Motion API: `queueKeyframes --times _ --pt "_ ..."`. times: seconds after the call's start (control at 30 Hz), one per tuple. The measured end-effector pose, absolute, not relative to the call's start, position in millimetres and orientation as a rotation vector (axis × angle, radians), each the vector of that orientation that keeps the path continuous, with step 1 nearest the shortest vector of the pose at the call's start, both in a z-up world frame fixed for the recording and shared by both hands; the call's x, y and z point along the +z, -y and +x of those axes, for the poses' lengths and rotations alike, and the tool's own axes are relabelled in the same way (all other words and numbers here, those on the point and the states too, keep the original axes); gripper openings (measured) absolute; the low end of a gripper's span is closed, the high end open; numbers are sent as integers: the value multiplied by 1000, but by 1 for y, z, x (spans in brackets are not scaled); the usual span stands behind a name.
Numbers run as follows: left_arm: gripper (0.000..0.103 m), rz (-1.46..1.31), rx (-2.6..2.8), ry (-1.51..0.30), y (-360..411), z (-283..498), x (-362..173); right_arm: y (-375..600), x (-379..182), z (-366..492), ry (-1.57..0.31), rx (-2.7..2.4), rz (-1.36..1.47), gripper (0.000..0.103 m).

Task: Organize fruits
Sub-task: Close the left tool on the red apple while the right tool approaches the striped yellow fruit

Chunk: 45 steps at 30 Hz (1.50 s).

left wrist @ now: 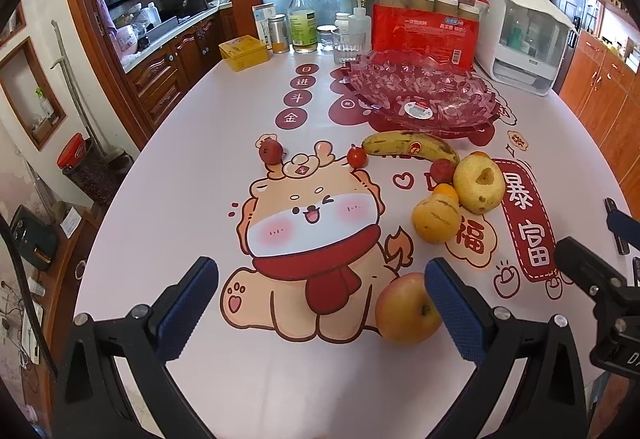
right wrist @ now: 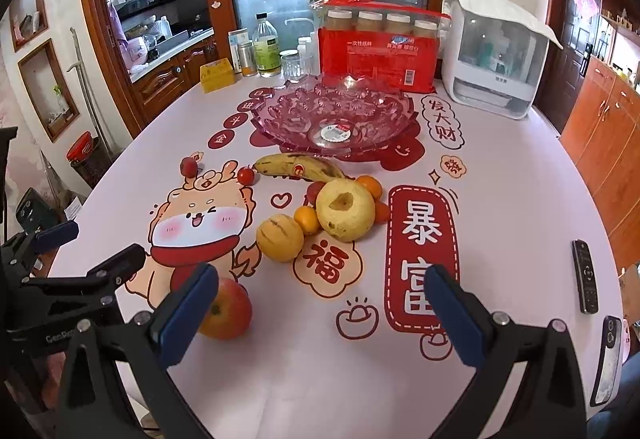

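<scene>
Hovering low over the tabletop's (right wrist: 500, 199) near edge, left gripper (left wrist: 320, 303) and right gripper (right wrist: 320, 303) both have jaws spread wide, empty. Red apple (left wrist: 404, 309) sits nearest; remaining fruit clusters mid-table, glass bowl (right wrist: 332, 115) waiting behind, empty.

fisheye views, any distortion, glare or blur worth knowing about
Left wrist view: table edge bows strongly, black vignette in the corners, fruit sharp. Right wrist view: same bowing, window light blown out upper right, glass fruit bowl glints, apple crisp.
</scene>
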<state>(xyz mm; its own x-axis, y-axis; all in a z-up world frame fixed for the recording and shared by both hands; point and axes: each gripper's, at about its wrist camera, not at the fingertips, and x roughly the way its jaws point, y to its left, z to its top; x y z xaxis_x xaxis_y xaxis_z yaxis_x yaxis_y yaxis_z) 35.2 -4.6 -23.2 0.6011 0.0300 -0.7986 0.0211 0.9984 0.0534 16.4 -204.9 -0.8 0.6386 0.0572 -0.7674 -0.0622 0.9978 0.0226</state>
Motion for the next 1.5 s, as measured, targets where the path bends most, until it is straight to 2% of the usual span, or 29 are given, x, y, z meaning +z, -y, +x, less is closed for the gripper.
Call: queueKeyframes --times 0.8,0.97,1.5 --pt "102 102 -92 -883 23 17 -20 209 5 0 -853 67 36 102" --pt "102 122 -91 -904 29 20 -33 209 -3 4 -879 53 29 102" --pt "101 -74 -192 -1067 21 41 -100 217 -36 21 -947 66 77 102"
